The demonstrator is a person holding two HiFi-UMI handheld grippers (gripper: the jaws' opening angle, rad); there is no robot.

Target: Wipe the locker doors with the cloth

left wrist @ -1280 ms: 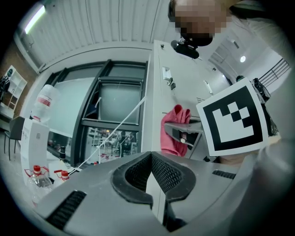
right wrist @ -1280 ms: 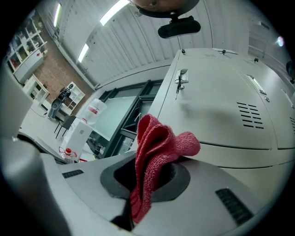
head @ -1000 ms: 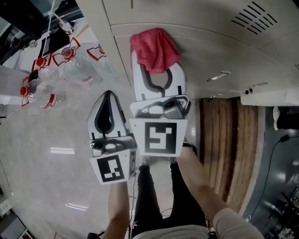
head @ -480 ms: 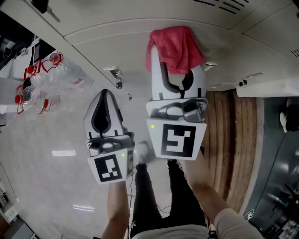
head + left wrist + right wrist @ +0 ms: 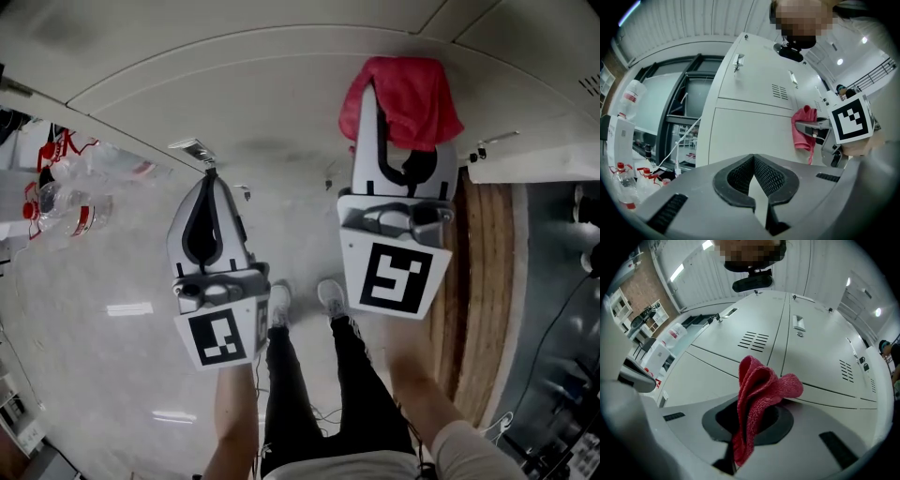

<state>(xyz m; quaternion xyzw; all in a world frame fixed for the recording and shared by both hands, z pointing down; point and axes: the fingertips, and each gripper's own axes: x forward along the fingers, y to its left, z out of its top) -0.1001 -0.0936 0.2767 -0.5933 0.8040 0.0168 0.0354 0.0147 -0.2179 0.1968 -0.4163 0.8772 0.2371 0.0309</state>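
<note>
**Fig. Surroundings at floor level**
Clear plastic bottles (image 5: 66, 208) with red caps and labels lie clustered at far left on the glossy pale floor (image 5: 112, 375). A wooden slatted strip (image 5: 487, 281) runs along the right. Pale shoes (image 5: 330, 298) stand between.

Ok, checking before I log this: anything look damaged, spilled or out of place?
Nothing stands out. The cloth hangs bunched from the right tongs, and the doors show no damage. Bottles cluster at the left; no spill visible.

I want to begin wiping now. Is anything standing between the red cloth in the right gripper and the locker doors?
No, nothing visible. The red cloth, clamped in the right gripper, faces the locker doors directly.
</note>
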